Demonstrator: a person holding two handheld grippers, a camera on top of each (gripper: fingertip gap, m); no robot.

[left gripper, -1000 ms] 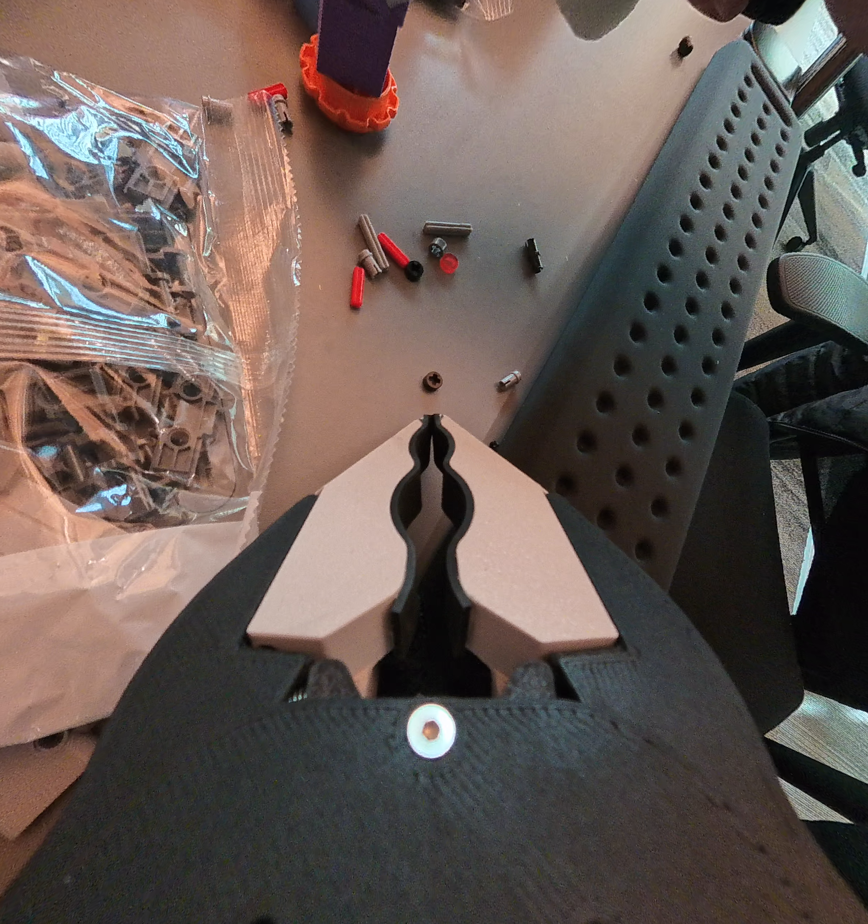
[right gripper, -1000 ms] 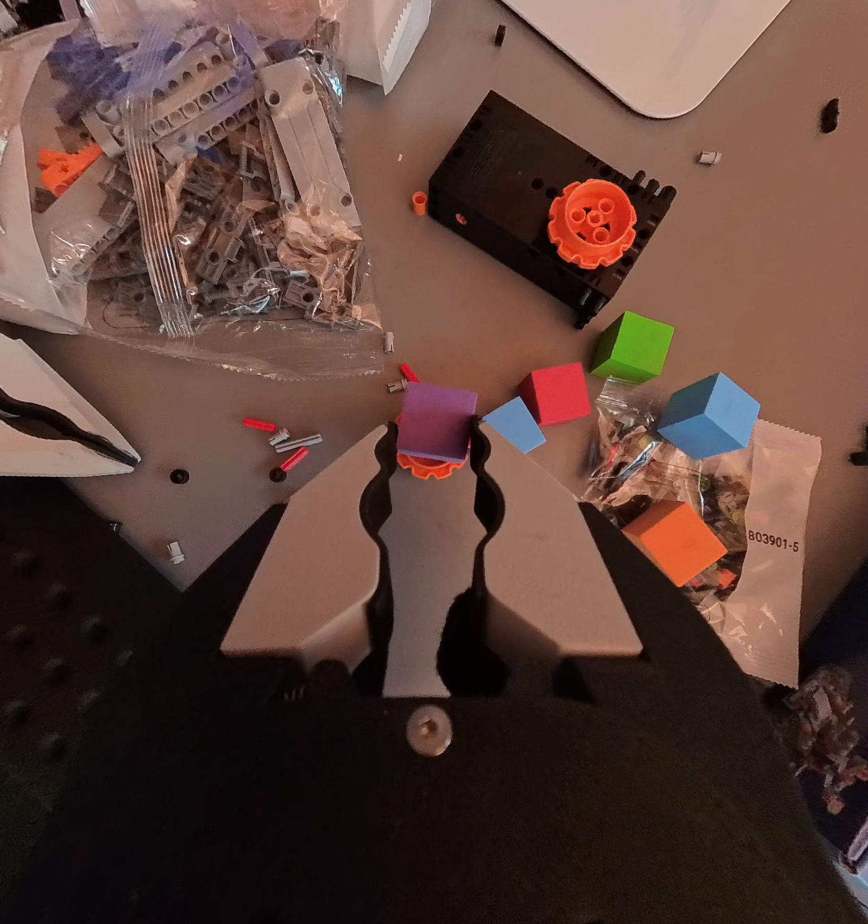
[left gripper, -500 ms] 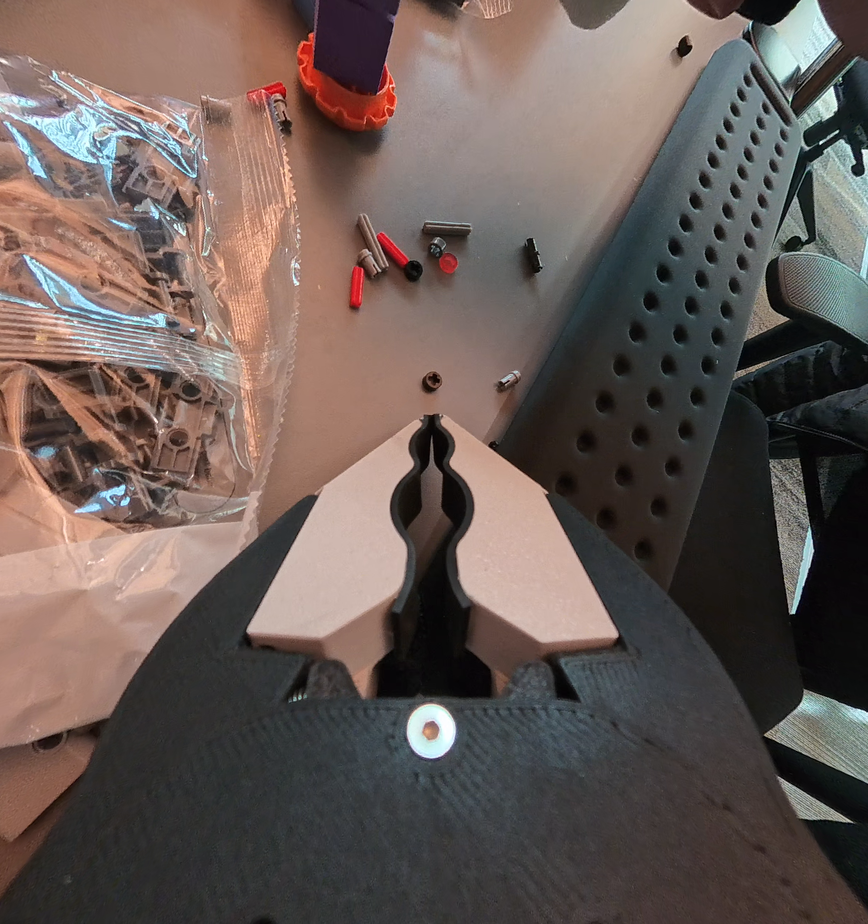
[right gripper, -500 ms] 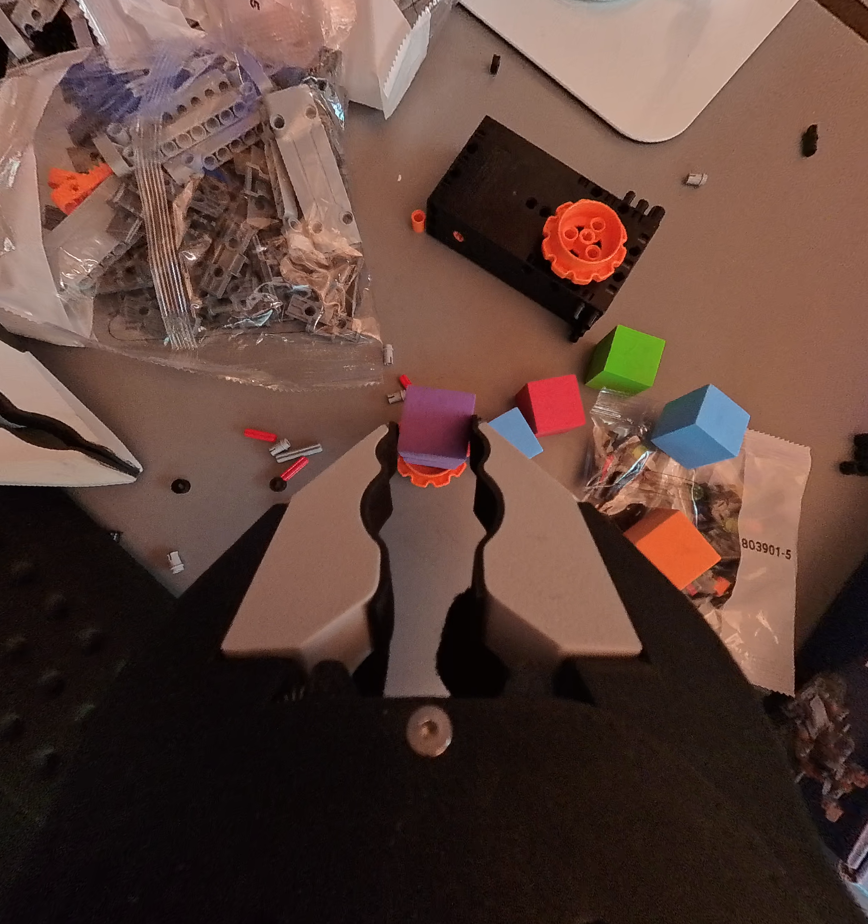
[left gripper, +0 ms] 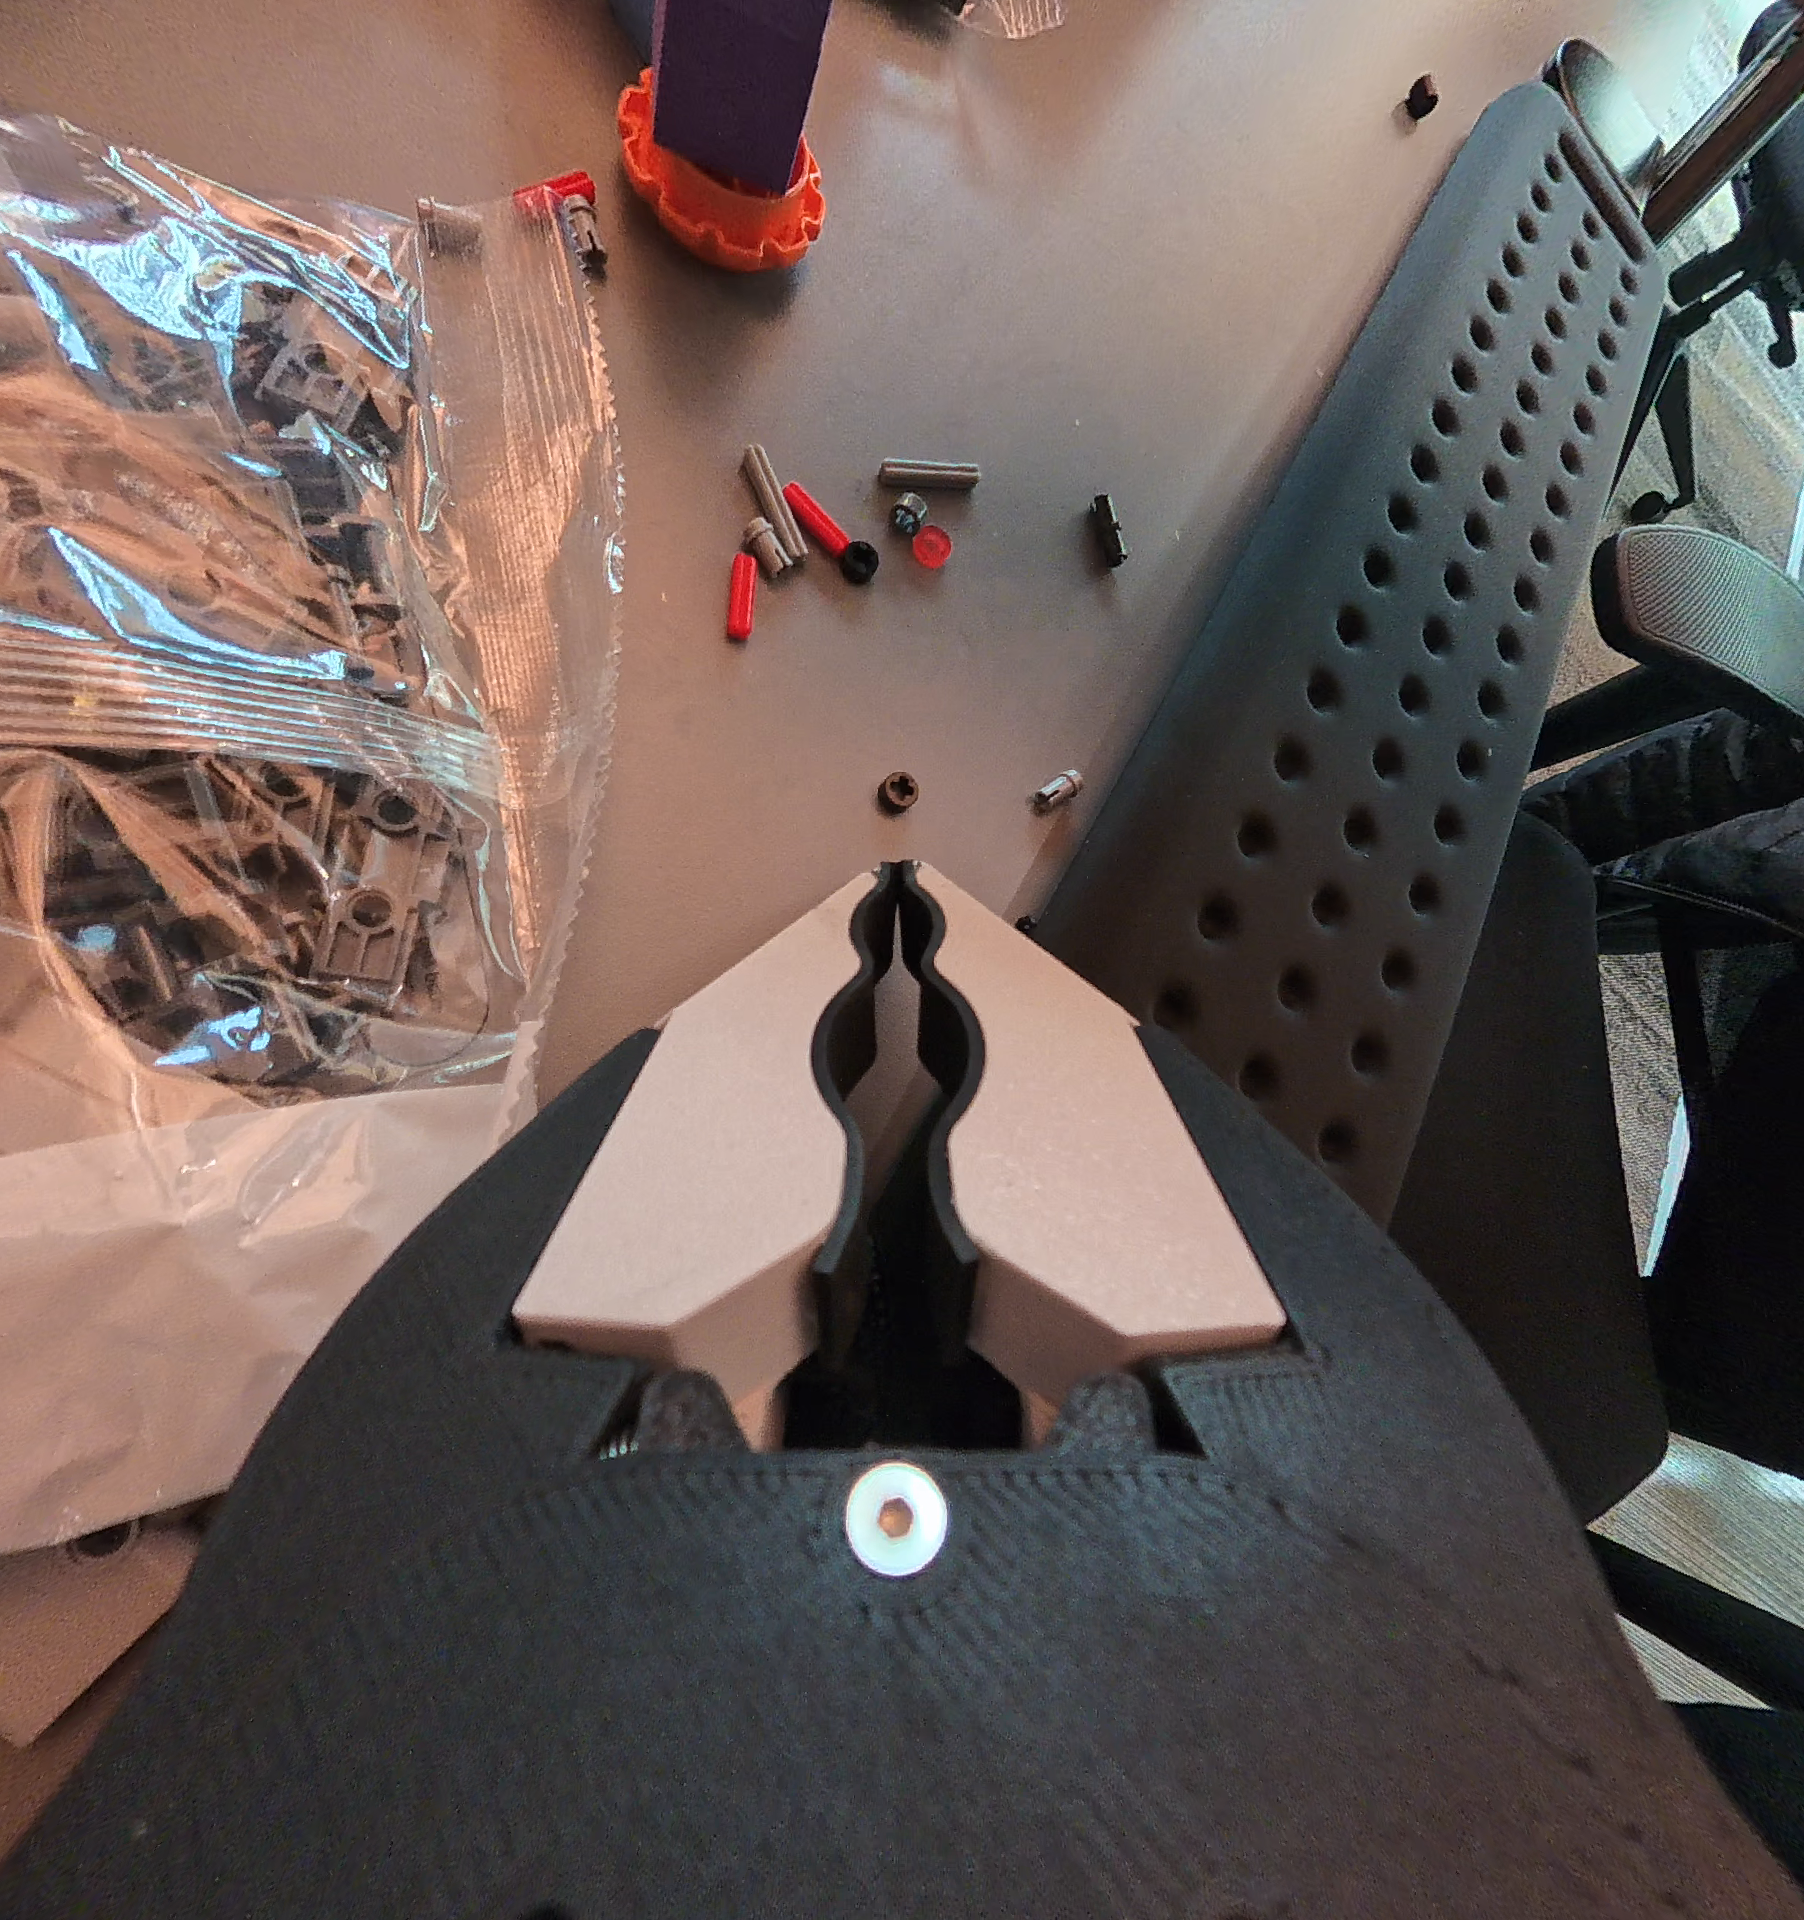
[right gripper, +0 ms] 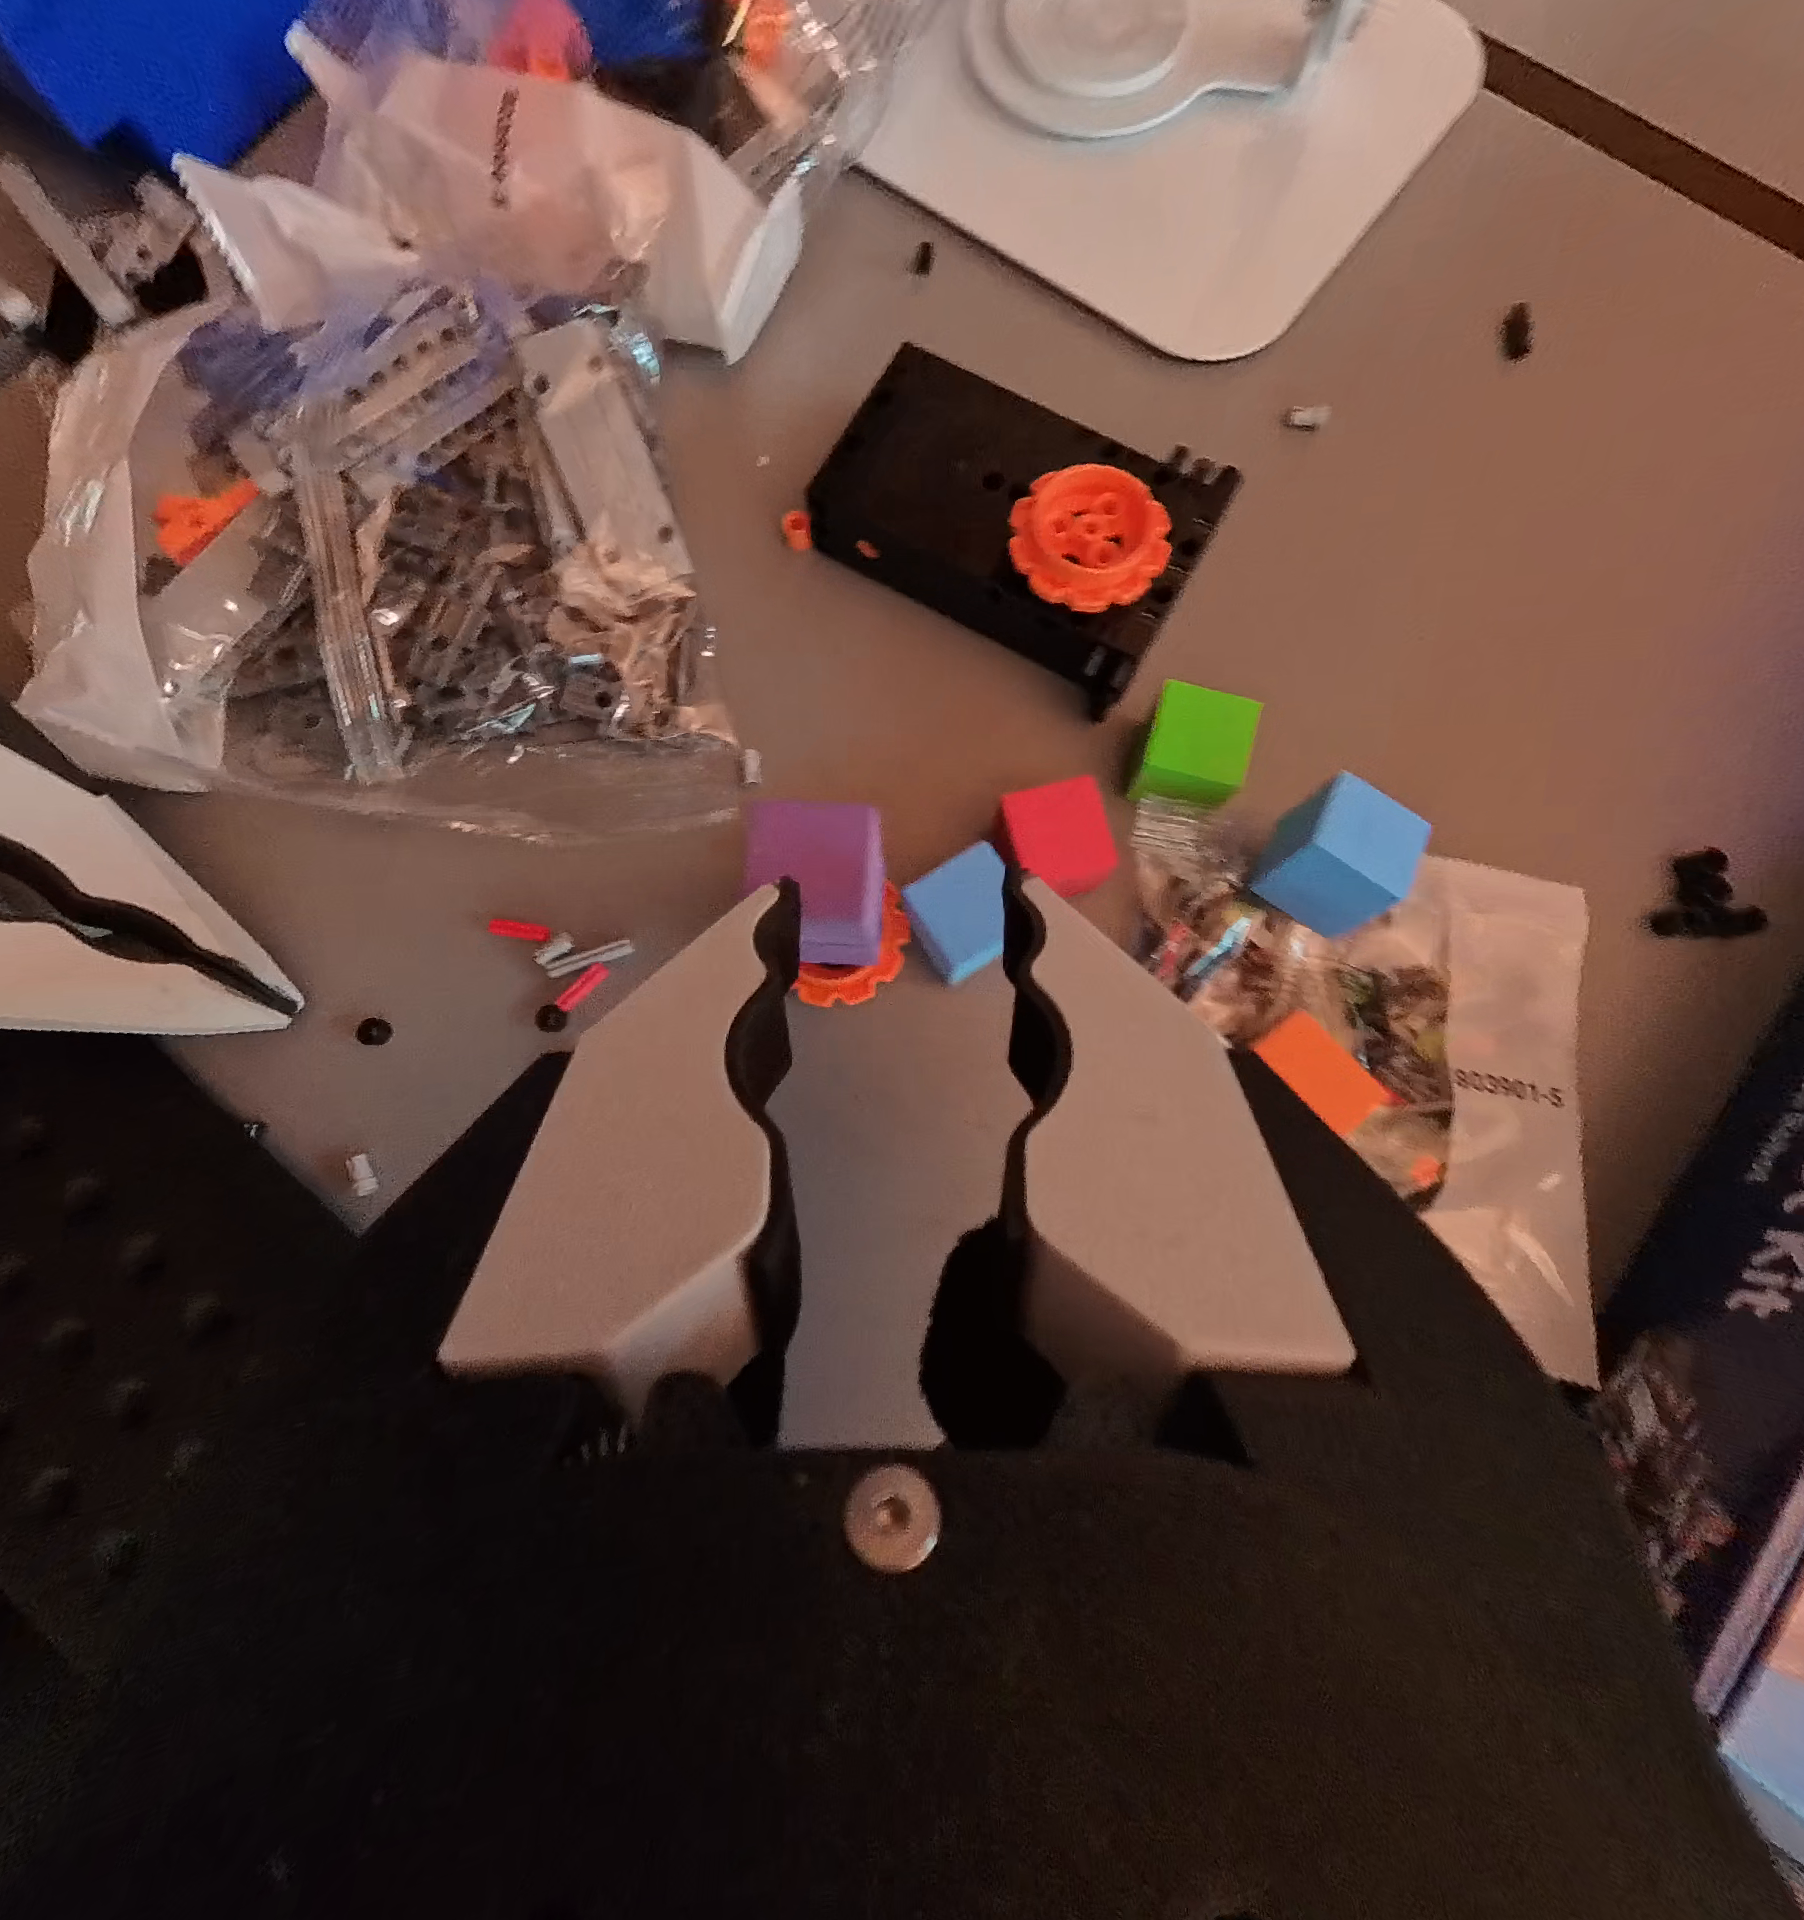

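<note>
Only the right wrist view shows the right gripper (right gripper: 893, 904), fingers spread wide, empty, around a purple block (right gripper: 817, 878) standing on an orange gear (right gripper: 848, 971) on the table (right gripper: 1500, 582). The left gripper (left gripper: 896, 868), fingers pressed together, hovers beside a clear bag (left gripper: 202, 623) of grey parts.

Tabletop (left gripper: 981, 343) looked smooth and slightly glossy, the parts bag (left gripper: 202, 623) was crinkly shiny clear plastic, purple block (right gripper: 820, 873) matte foam-ish, tool (left gripper: 896, 878) shell rough printed plastic.
</note>
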